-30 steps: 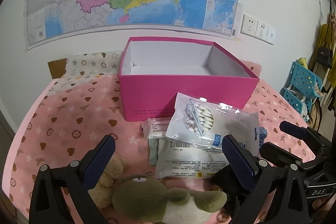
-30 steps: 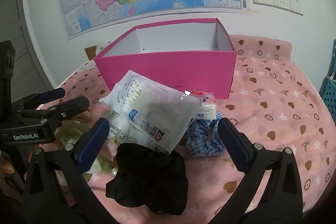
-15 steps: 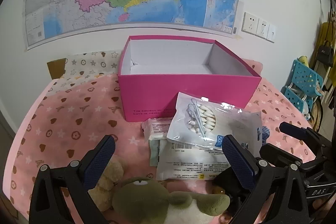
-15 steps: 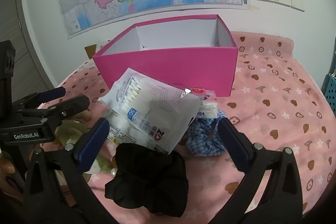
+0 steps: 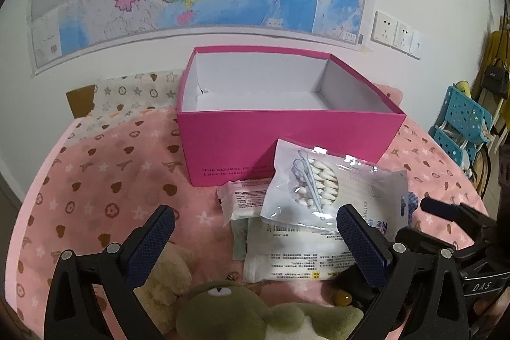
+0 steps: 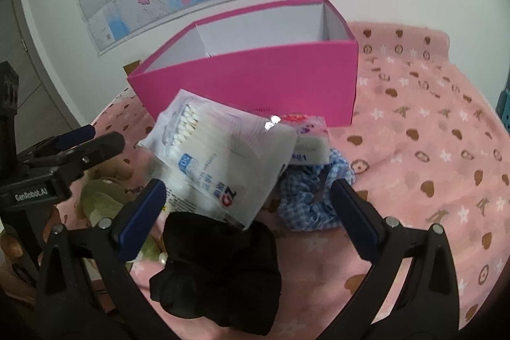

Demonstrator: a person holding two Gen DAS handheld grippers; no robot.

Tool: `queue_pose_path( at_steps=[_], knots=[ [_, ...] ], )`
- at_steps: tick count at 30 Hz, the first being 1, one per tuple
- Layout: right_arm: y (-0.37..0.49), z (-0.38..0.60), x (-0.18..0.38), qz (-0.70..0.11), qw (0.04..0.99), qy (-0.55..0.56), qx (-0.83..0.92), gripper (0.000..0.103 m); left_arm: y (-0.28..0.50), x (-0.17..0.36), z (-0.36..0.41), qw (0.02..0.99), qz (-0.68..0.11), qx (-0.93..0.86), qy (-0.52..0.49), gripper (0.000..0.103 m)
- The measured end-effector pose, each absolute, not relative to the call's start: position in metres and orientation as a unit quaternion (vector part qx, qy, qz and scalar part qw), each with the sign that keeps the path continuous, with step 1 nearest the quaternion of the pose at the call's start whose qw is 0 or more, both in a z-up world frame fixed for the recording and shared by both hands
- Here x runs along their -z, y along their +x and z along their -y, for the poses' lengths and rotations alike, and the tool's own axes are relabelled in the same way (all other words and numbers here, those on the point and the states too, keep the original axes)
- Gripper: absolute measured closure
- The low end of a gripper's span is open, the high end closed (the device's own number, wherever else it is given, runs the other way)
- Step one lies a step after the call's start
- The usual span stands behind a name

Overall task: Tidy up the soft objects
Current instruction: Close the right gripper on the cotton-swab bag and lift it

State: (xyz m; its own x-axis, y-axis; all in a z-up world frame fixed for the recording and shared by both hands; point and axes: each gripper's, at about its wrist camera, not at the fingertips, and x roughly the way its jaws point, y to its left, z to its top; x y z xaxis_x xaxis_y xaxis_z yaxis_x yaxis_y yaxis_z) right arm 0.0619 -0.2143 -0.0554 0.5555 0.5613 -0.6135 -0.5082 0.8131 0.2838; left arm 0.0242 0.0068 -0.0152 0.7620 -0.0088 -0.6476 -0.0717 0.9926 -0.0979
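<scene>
**Both grippers poised over the pile, box waiting empty**

The step in hand looks like choosing a first pick: nothing lies in the pink box (image 5: 287, 145) yet, judging by its bare white floor. The left gripper (image 5: 255, 239) hovers with fingers released, spread wide and grasping nothing, above the green plush toy (image 5: 255, 311) and the beige plush (image 5: 165, 276) beside it at the near edge. The right gripper (image 6: 248, 212) is likewise spread and empty, hanging over the black scrunchie (image 6: 220, 263), with the blue checked scrunchie (image 6: 312, 196) just to its right.

The soft things sit heaped together on the pink cloth of the bench (image 5: 95, 174), just near of the box. A cotton swab bag (image 5: 325, 190) lies on top of flat white packets (image 5: 287, 257) and overlaps the black scrunchie's far side in the right wrist view.

The next move likely calls for lowering onto one item and closing, then lifting clear of the box's near wall. The black scrunchie seems the freest target; the bag's corner above it could snag. Open cloth lies to the right and left of the heap, and the two grippers stand close, so they risk crowding each other.
</scene>
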Motion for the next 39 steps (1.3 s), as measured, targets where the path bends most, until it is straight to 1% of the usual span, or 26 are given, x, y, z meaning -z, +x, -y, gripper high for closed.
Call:
queue_pose_path(
  at_steps=[1,2,7,8,9,10,12,14,15,16,18,22,24,28,32,39],
  knots=[
    [0.064,0.215,0.058,-0.366,0.878,0.041,-0.305,0.0,0.026,0.016,-0.009,0.936,-0.346,-0.013,-0.061,0.0],
    [0.067,0.216,0.061,-0.374,0.874,0.045,-0.307,0.003,0.028,0.016,-0.011,0.936,-0.347,-0.011,-0.063,0.0],
    [0.074,0.216,0.071,-0.392,0.859,0.061,-0.322,0.019,0.038,0.017,-0.011,0.934,-0.351,0.022,-0.058,0.001],
    [0.075,0.216,0.073,-0.395,0.857,0.064,-0.326,0.024,0.04,0.017,-0.009,0.934,-0.352,0.032,-0.054,0.002],
    [0.077,0.215,0.075,-0.396,0.855,0.067,-0.327,0.029,0.042,0.017,-0.007,0.933,-0.353,0.041,-0.05,0.006],
    [0.078,0.215,0.076,-0.398,0.853,0.069,-0.329,0.031,0.045,0.017,-0.005,0.933,-0.355,0.05,-0.043,0.008],
    [0.079,0.214,0.078,-0.4,0.848,0.076,-0.339,0.05,0.051,0.019,-0.001,0.928,-0.364,0.072,-0.039,0.01],
    [0.081,0.212,0.077,-0.403,0.845,0.077,-0.344,0.054,0.06,0.024,0.002,0.92,-0.378,0.093,-0.038,0.011],
    [0.081,0.211,0.077,-0.403,0.845,0.075,-0.343,0.054,0.063,0.026,0.002,0.918,-0.384,0.097,-0.036,0.016],
    [0.081,0.211,0.077,-0.401,0.847,0.074,-0.342,0.055,0.066,0.027,0.003,0.915,-0.388,0.1,-0.035,0.018],
    [0.081,0.211,0.076,-0.399,0.846,0.073,-0.347,0.063,0.072,0.031,0.004,0.908,-0.401,0.12,-0.037,0.021],
    [0.081,0.21,0.073,-0.393,0.849,0.061,-0.348,0.067,0.077,0.038,0.008,0.896,-0.416,0.147,-0.044,0.026],
    [0.082,0.208,0.072,-0.393,0.85,0.054,-0.348,0.071,0.076,0.04,0.01,0.895,-0.418,0.148,-0.04,0.026],
    [0.081,0.205,0.069,-0.385,0.856,0.033,-0.342,0.071,0.076,0.042,0.006,0.893,-0.421,0.148,-0.051,0.026],
    [0.081,0.201,0.065,-0.381,0.857,0.02,-0.347,0.076,0.077,0.043,0.0,0.891,-0.424,0.151,-0.059,0.026],
    [0.075,0.196,0.061,-0.366,0.866,-0.004,-0.342,0.076,0.076,0.044,-0.005,0.885,-0.429,0.166,-0.066,0.026]
  ],
)
